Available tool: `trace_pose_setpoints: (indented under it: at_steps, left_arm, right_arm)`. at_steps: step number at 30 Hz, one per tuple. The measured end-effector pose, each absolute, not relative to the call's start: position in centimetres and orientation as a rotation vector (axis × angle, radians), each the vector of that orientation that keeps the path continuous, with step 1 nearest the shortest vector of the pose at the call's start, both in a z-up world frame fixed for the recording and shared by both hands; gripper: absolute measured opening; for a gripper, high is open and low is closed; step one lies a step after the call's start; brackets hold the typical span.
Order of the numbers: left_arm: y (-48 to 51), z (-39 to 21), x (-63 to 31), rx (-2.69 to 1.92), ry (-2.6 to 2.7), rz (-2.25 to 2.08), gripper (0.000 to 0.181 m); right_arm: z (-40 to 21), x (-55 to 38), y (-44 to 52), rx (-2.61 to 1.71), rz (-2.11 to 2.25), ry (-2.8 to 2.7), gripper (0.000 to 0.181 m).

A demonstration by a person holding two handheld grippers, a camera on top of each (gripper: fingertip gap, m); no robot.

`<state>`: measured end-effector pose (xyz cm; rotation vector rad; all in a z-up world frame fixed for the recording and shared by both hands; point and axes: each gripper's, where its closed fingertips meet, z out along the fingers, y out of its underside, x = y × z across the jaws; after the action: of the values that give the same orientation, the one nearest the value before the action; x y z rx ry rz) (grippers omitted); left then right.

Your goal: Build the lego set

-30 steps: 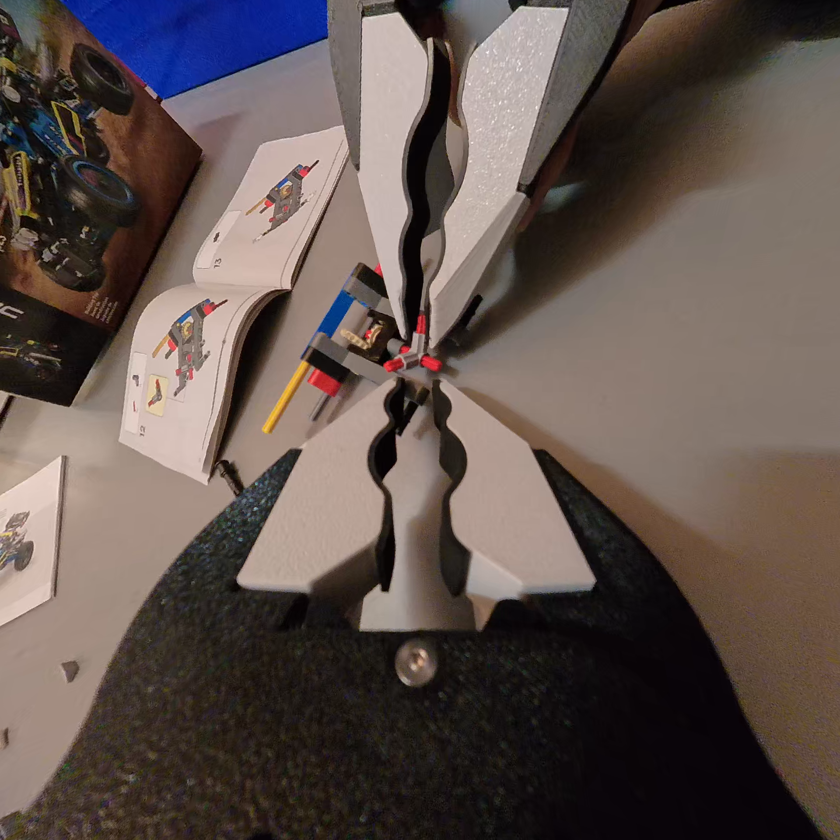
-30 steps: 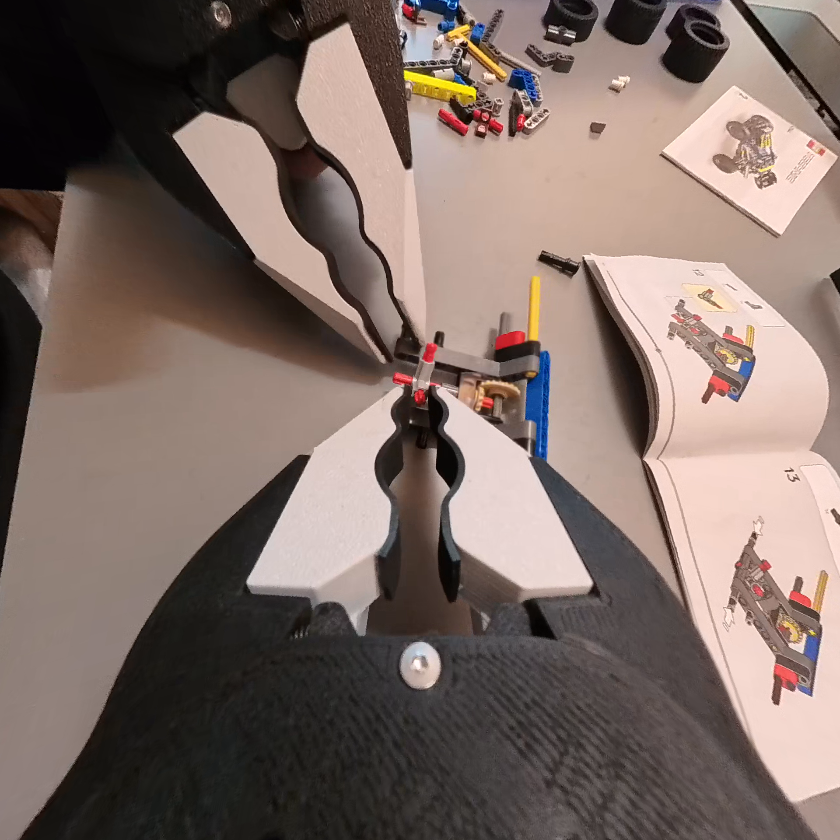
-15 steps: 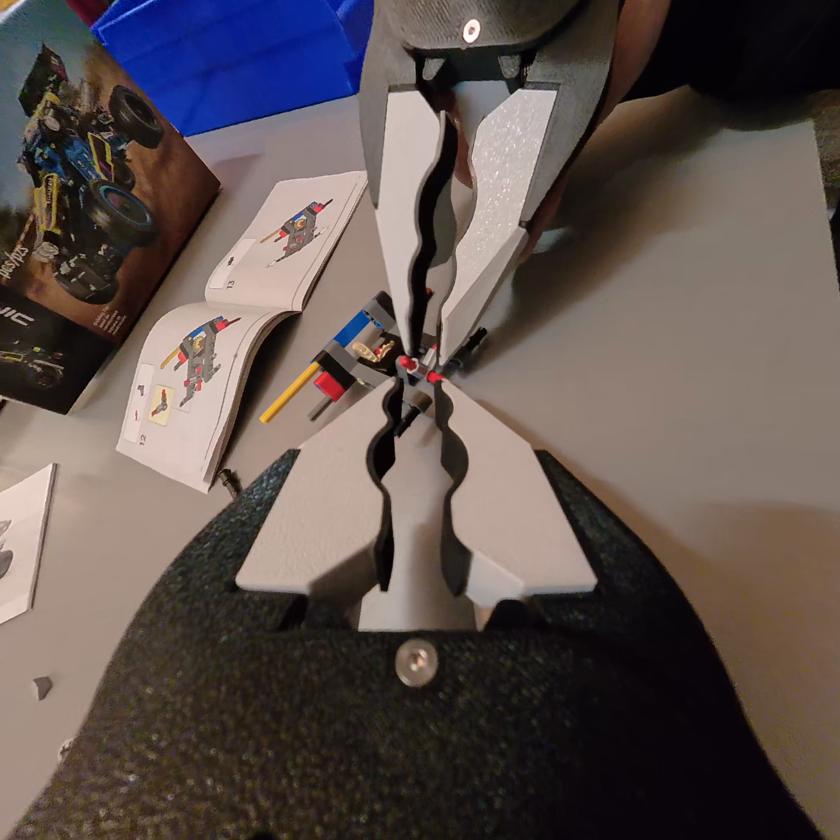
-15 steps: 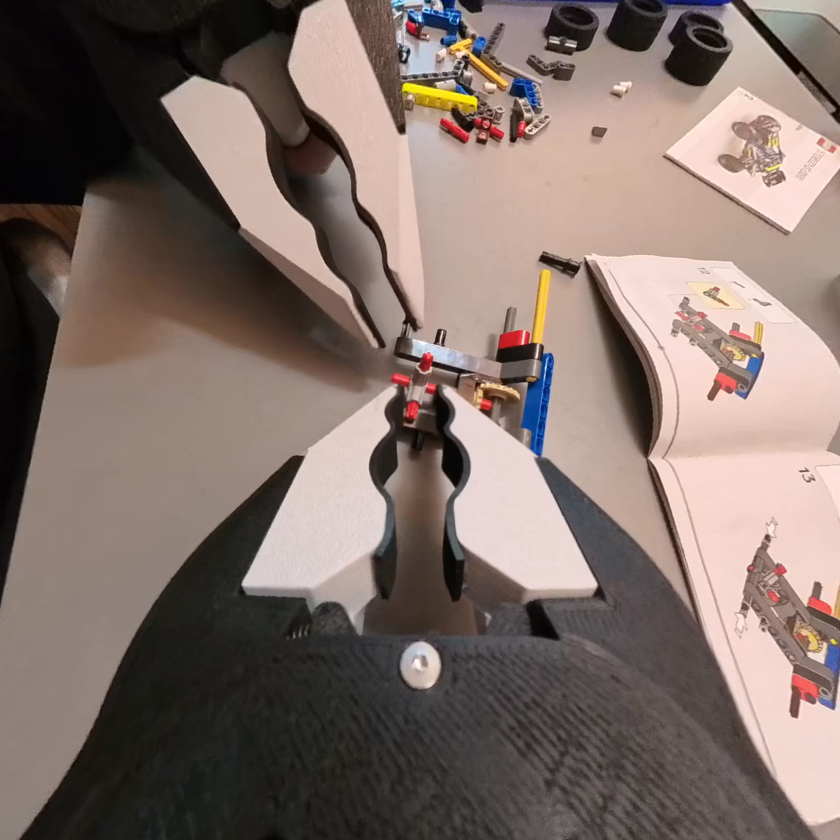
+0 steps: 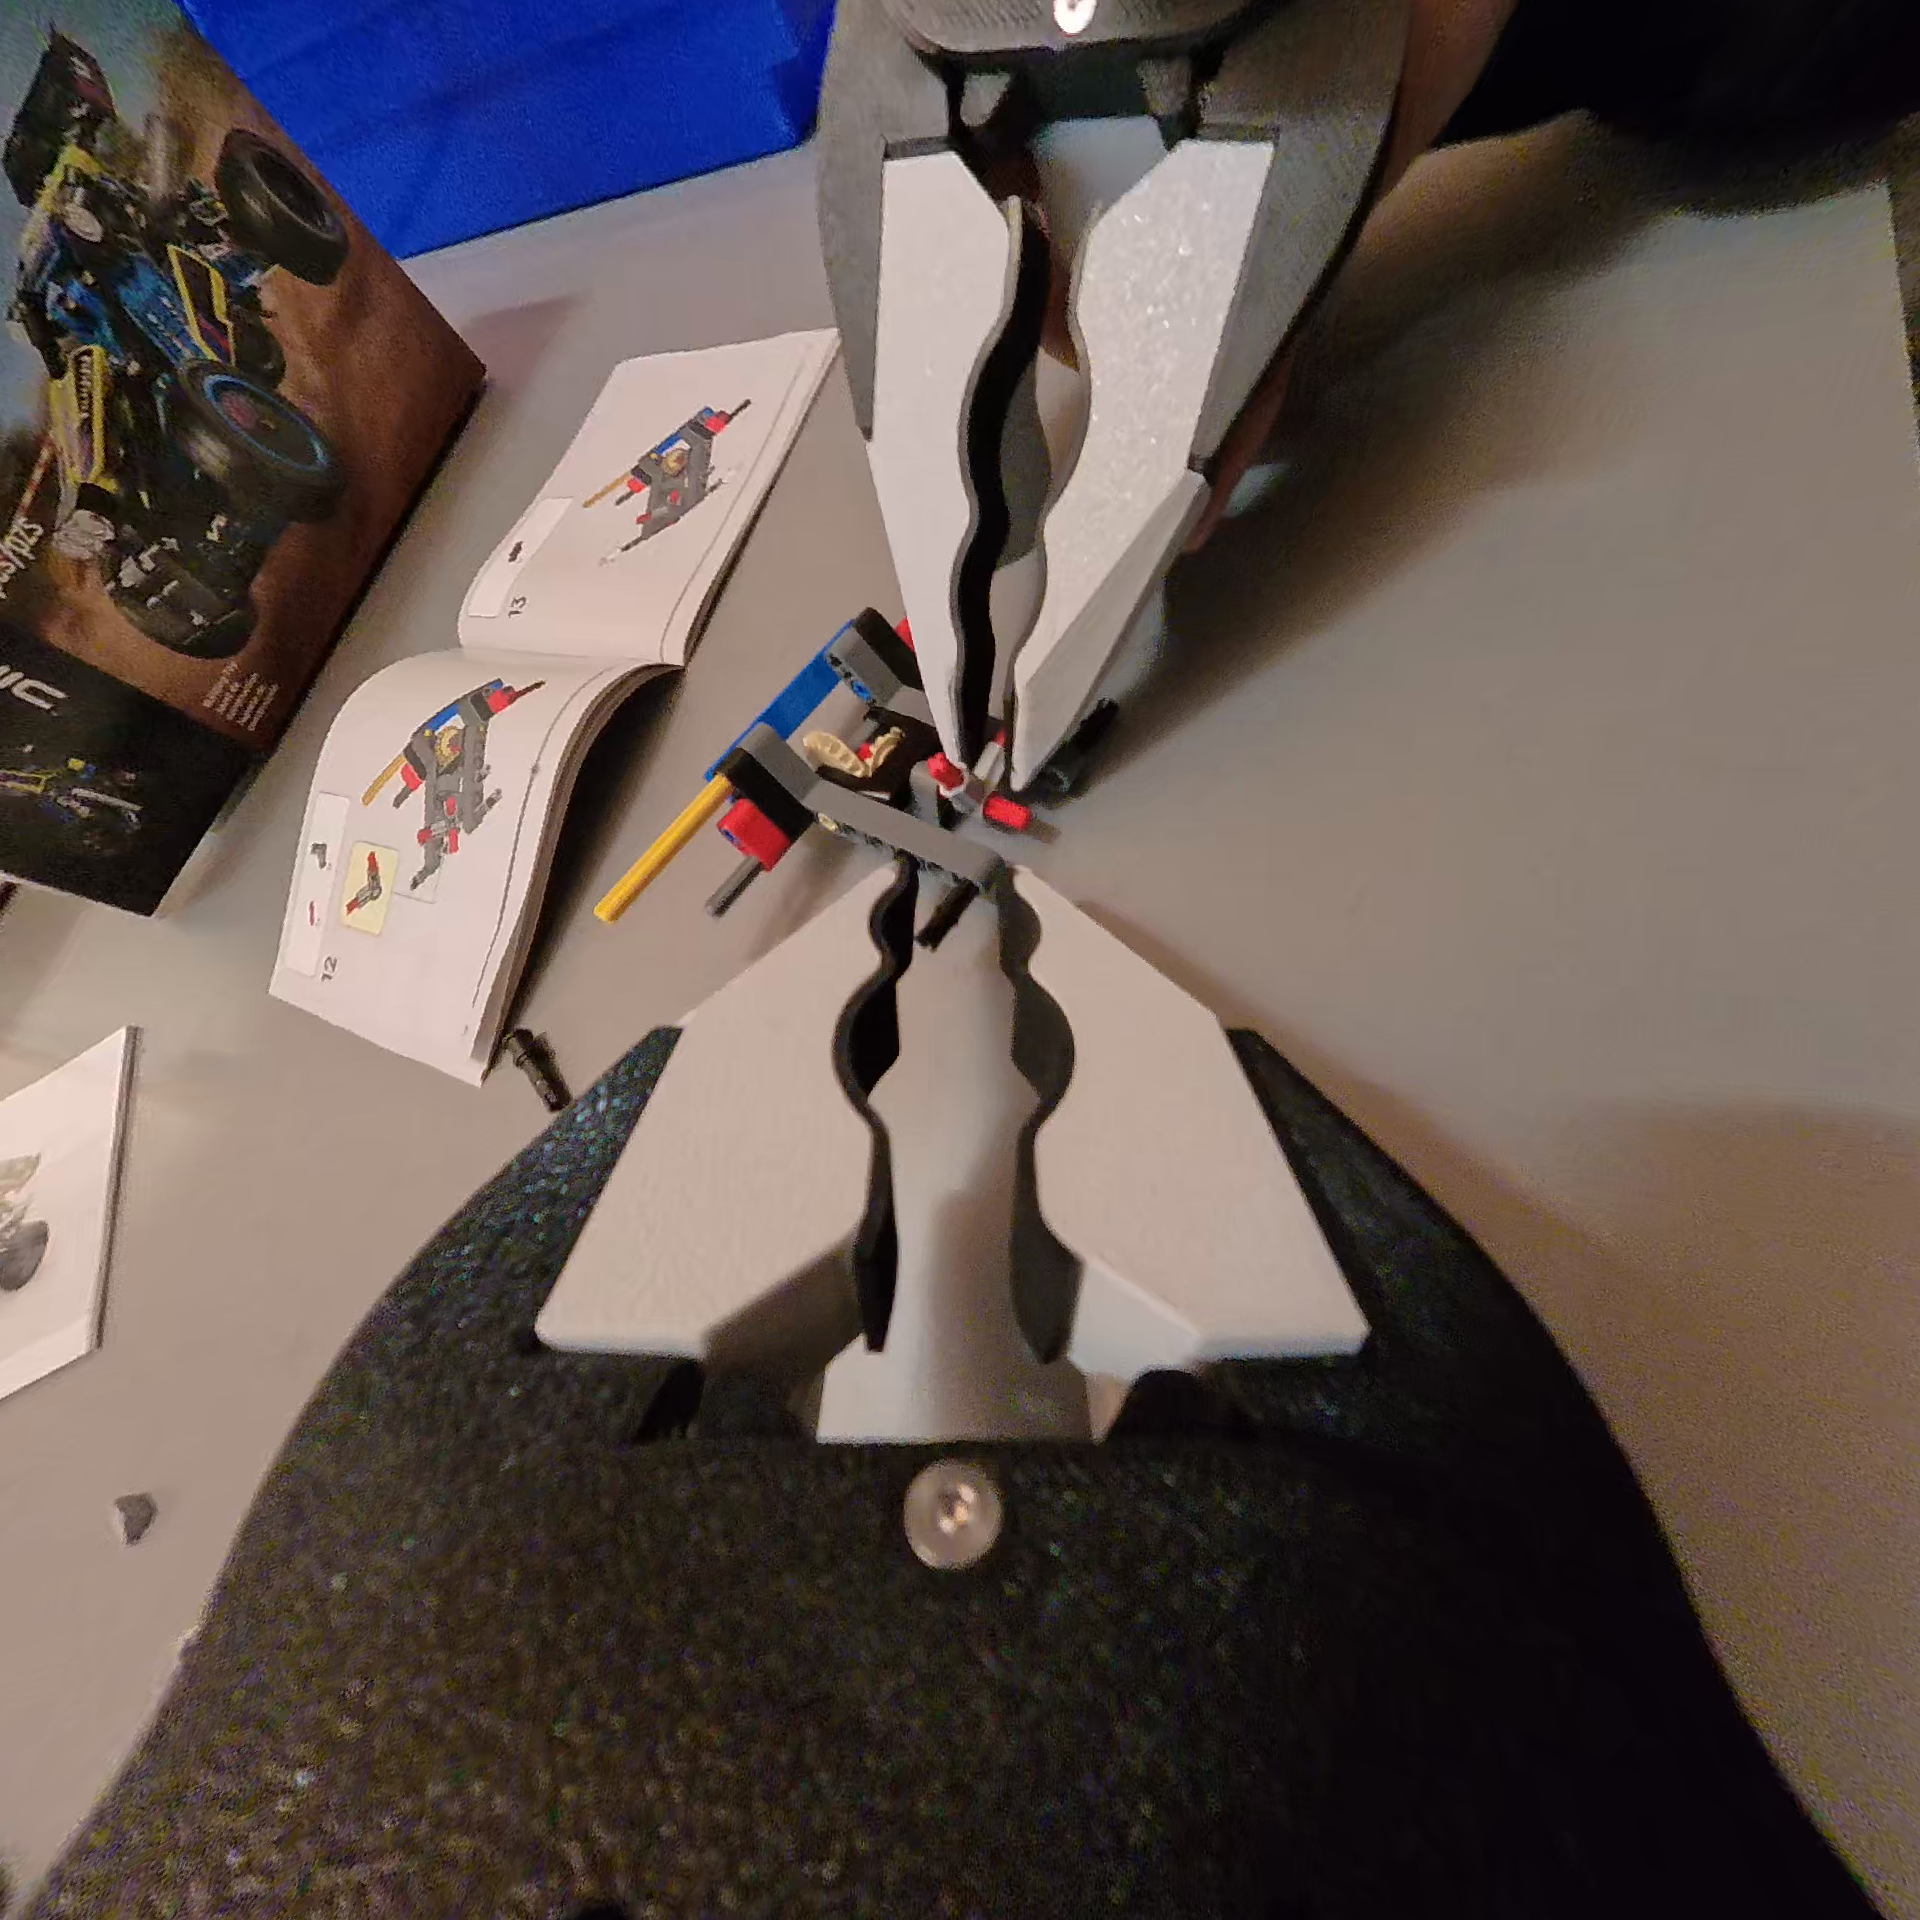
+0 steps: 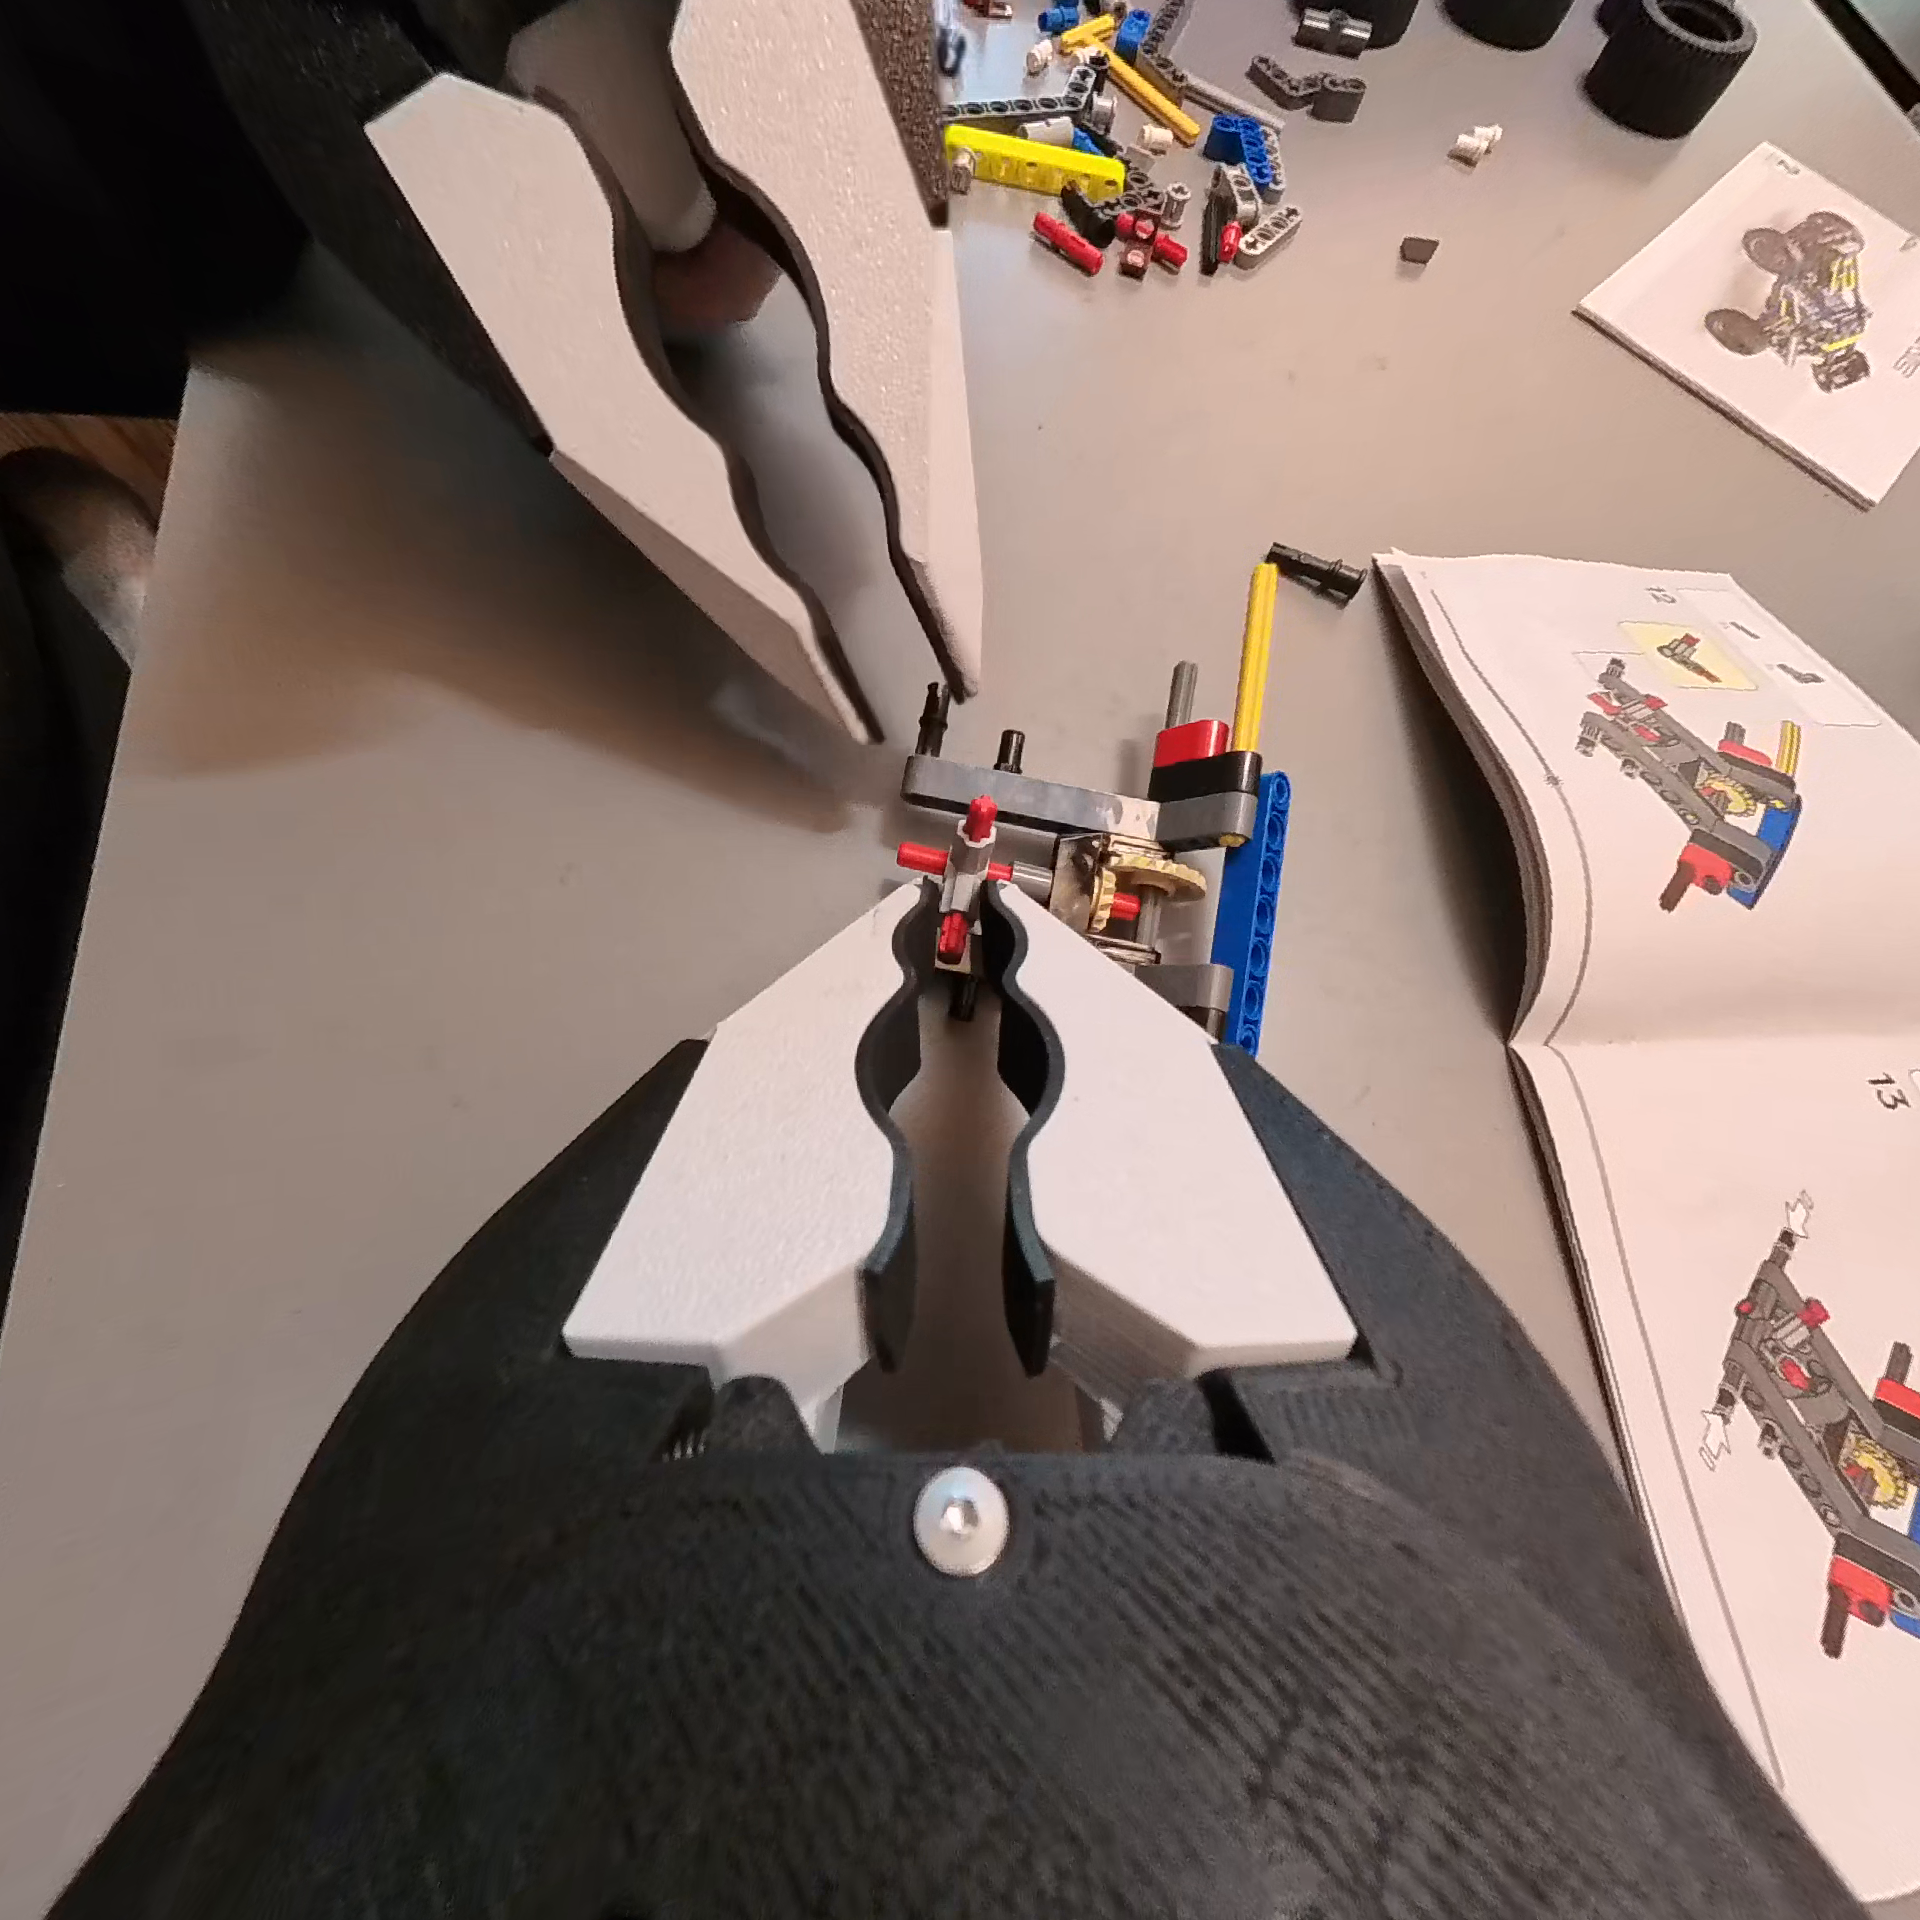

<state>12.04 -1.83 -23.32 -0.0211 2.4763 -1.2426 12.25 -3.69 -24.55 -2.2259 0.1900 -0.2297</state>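
A partly built lego chassis (image 6: 1143,831) lies on the grey table: grey beam (image 6: 1039,805), blue beam, tan gears, yellow axle. It also shows in the left wrist view (image 5: 831,769). My right gripper (image 6: 958,902) is shut on a grey cross connector with red pins (image 6: 971,868) at the chassis's near end. It enters the left wrist view from the top (image 5: 992,767). My left gripper (image 5: 954,878) faces it with a narrow gap between its fingers. Its tips flank a black pin (image 6: 935,710) on the beam's end without pinching it.
An open instruction booklet (image 6: 1662,831) lies beside the chassis. Loose pieces (image 6: 1132,156) and black tyres (image 6: 1673,73) lie at the far side, by a leaflet (image 6: 1787,312) and a stray black pin (image 6: 1320,569). The set's box (image 5: 156,416) and a blue bin (image 5: 520,104) stand beyond. Only a small space, under 4 cm, lies between the two pairs of fingers.
My left gripper has drawn back a little from the beam's end, where its tips touched before. My right gripper stays on the cross connector.
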Motion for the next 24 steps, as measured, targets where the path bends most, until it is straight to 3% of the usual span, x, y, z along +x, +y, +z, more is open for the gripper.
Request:
trace_pose_setpoints:
  at_steps: [7, 24]
  left_arm:
    - [-1.8, -23.3, 11.3, 0.081, 2.467, -1.215, 0.020]
    - [-2.1, -24.6, 11.9, 0.099, 2.458, -1.107, 0.008]
  right_arm:
    - [-24.6, 12.2, -3.7, -2.228, -0.221, 0.186, 0.006]
    - [-24.7, 11.7, -3.8, -2.238, -0.184, 0.163, 0.005]
